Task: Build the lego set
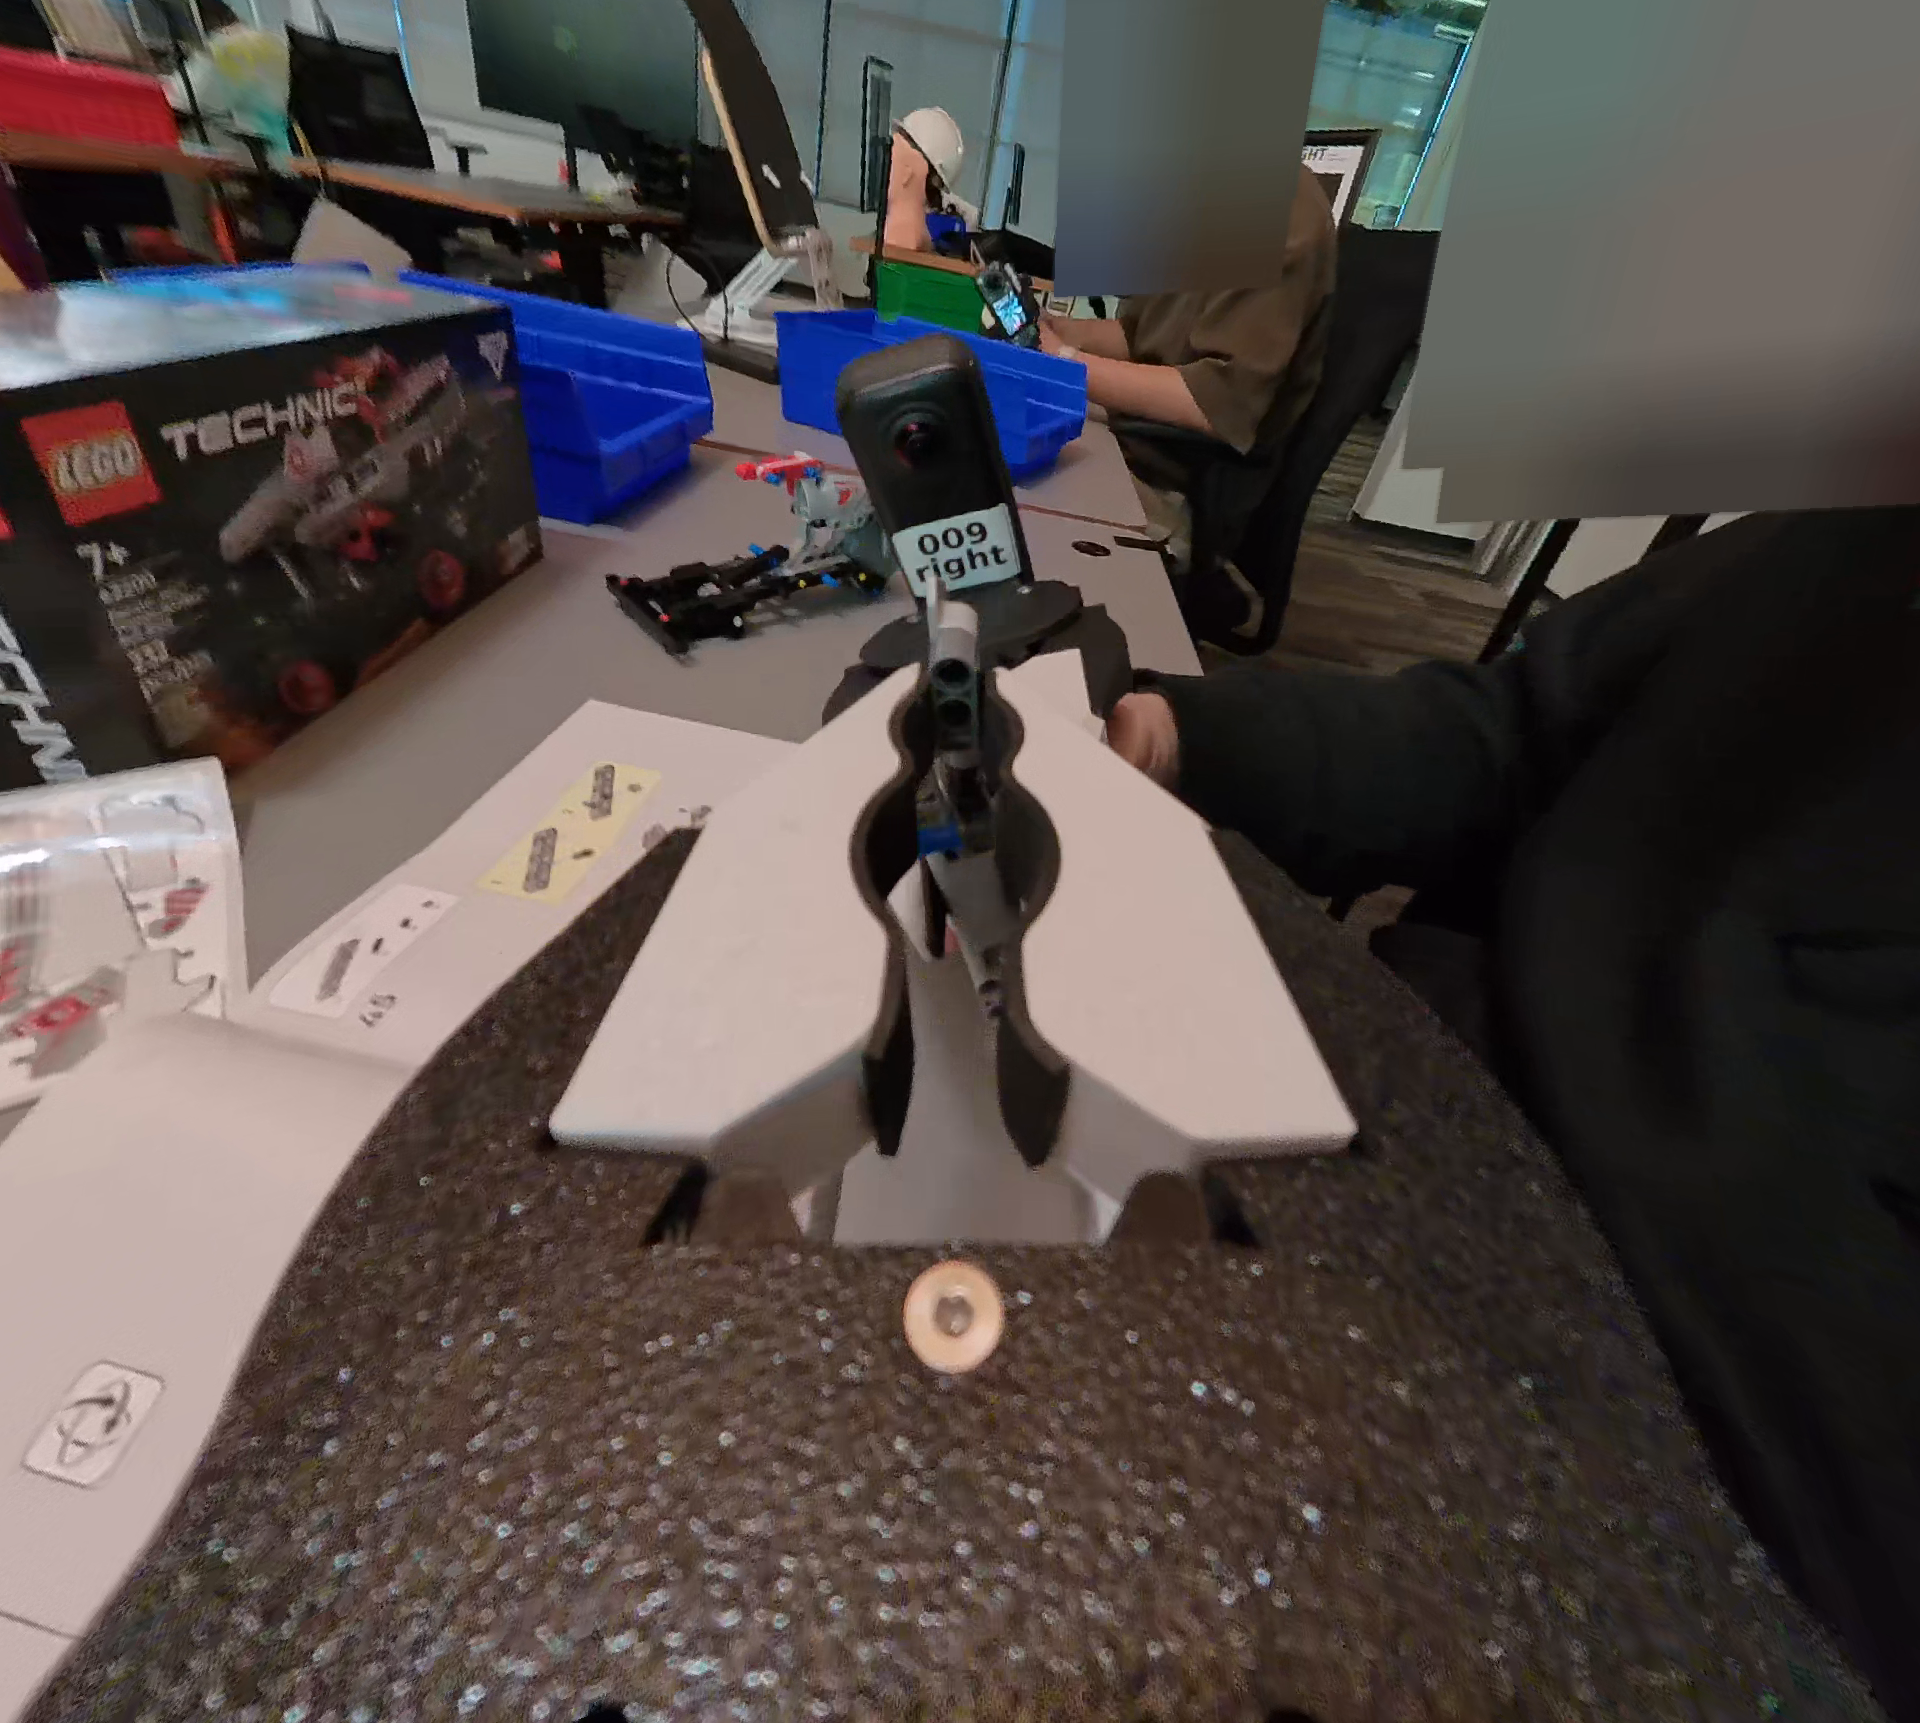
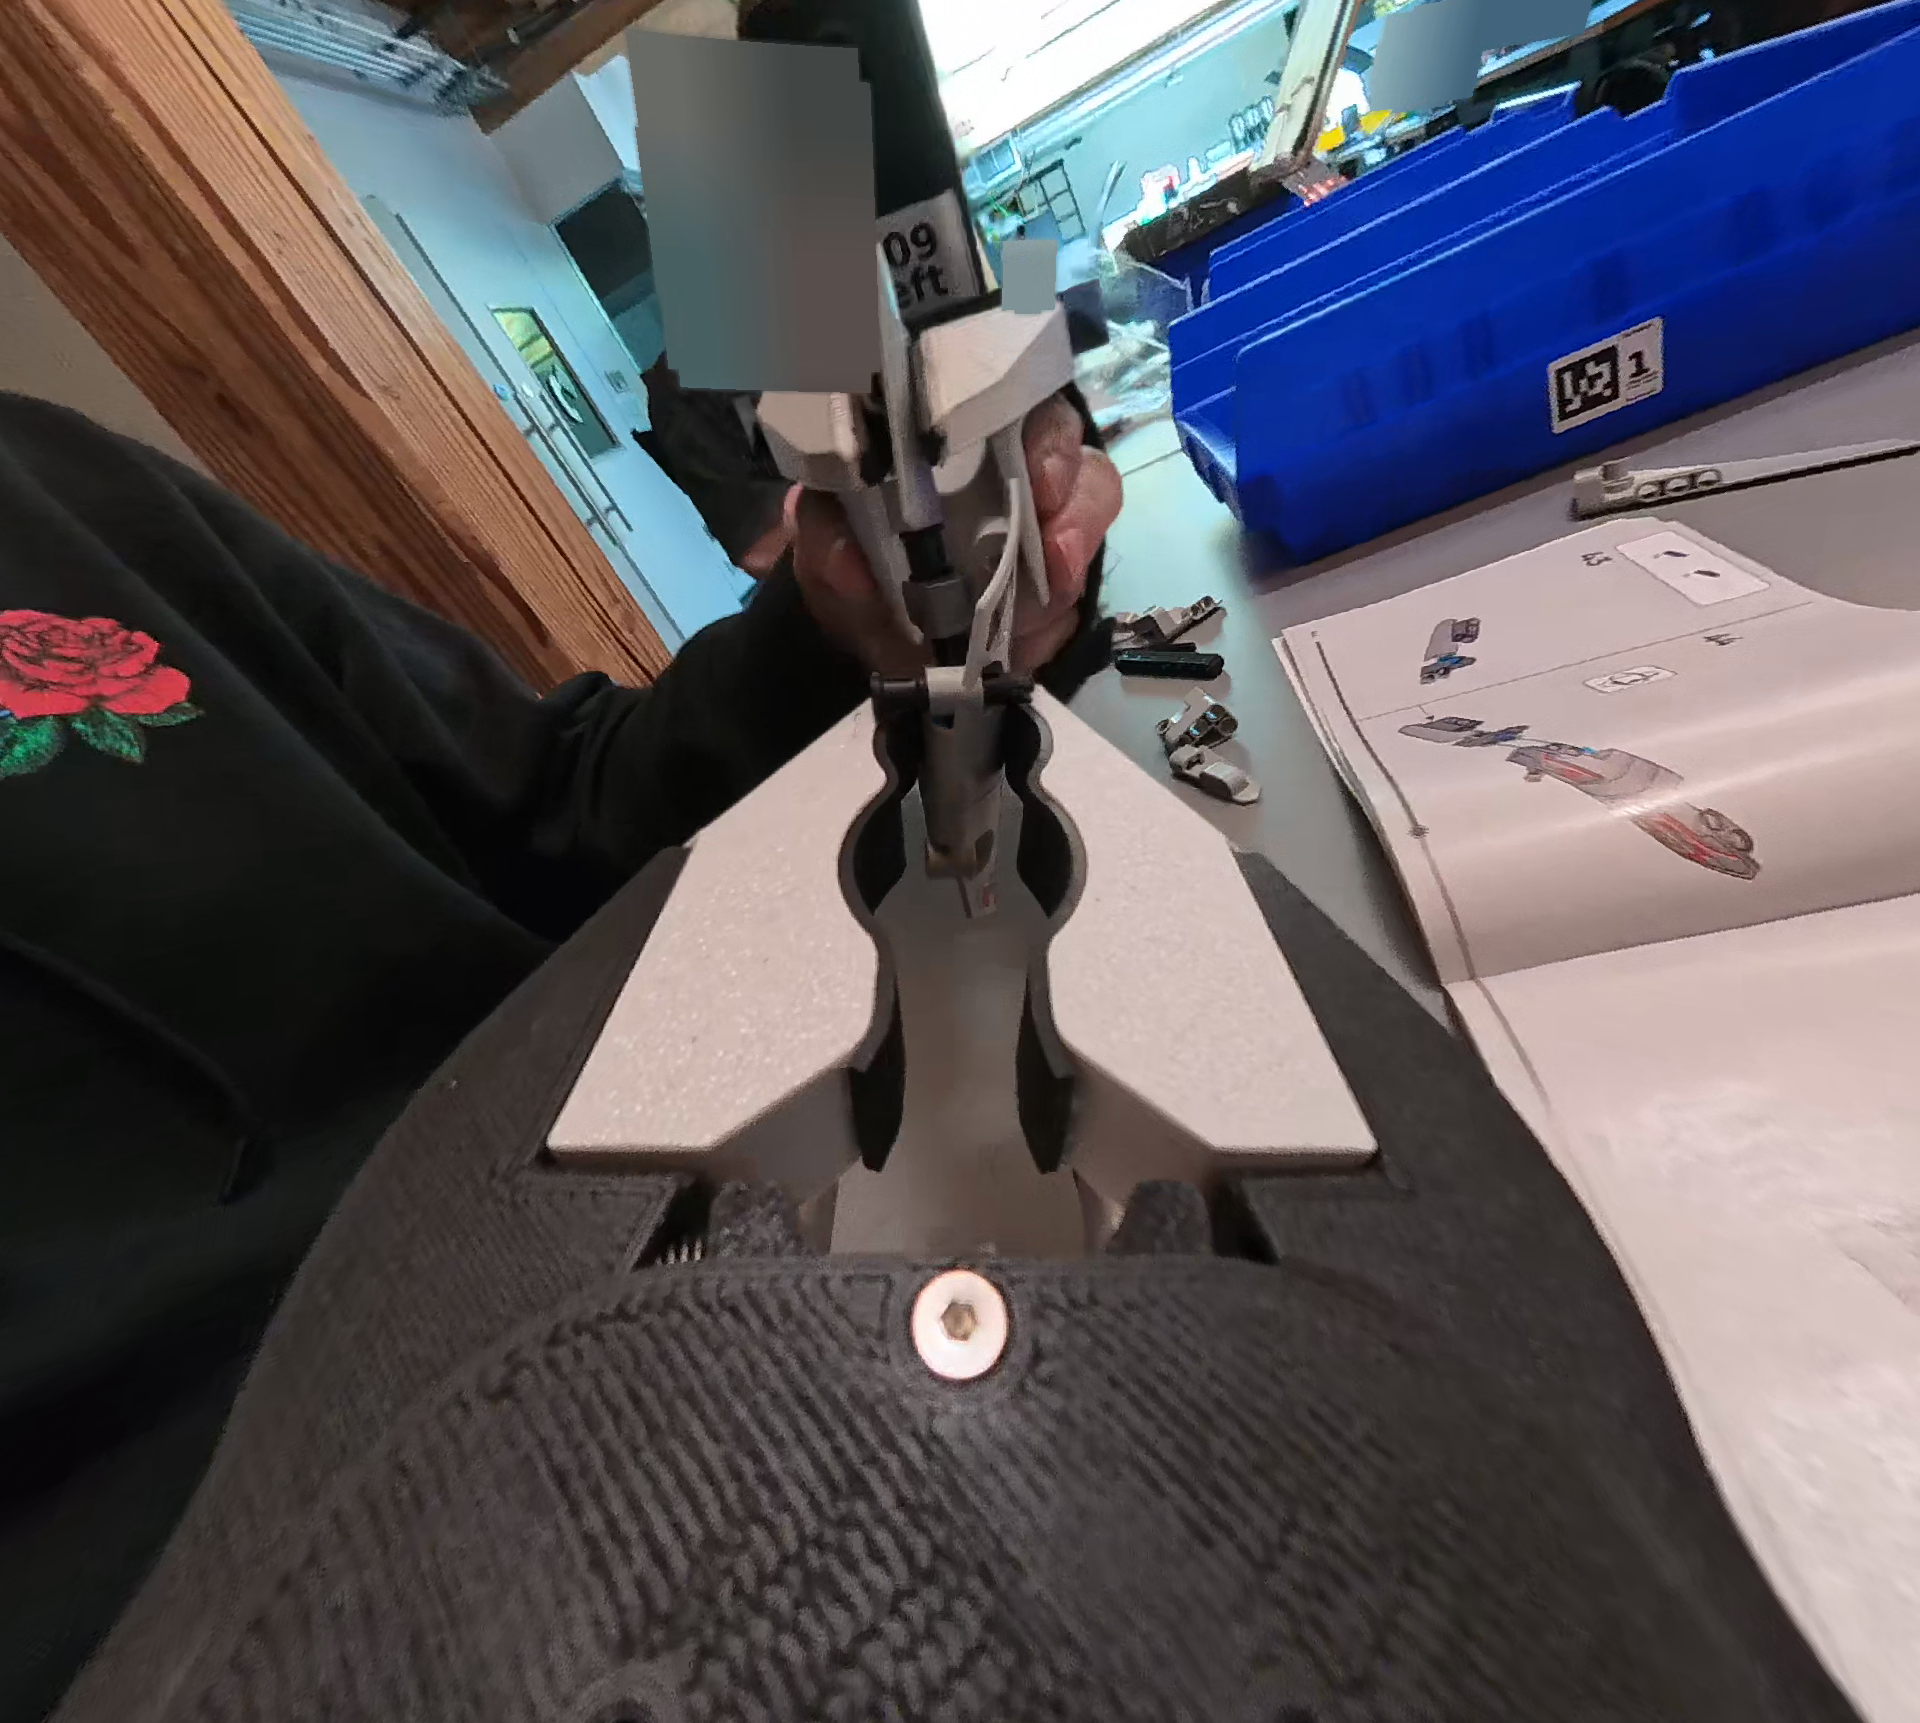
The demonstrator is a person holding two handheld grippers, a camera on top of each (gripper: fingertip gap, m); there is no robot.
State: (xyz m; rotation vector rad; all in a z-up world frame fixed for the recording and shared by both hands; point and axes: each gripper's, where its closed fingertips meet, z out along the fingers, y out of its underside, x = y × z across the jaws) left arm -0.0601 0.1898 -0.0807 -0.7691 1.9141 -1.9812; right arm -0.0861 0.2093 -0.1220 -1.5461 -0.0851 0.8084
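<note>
Above the bench (image 1: pixel 582 665), both hand-held grippers pinch one small lego sub-assembly (image 1: pixel 958 826).
Left hand-held gripper (image 1: pixel 956 738) and right hand-held gripper (image 2: pixel 956 738) face each other; light, rigid, loosely pinned, so best held by its grey beam.

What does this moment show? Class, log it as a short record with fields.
left hand-held gripper: shut on a small grey and black lego piece
right hand-held gripper: shut on a grey lego part, facing the left one
table: lego box, half-built model, blue bins
paper: open instruction booklet
loose parts: beside the booklet
</note>
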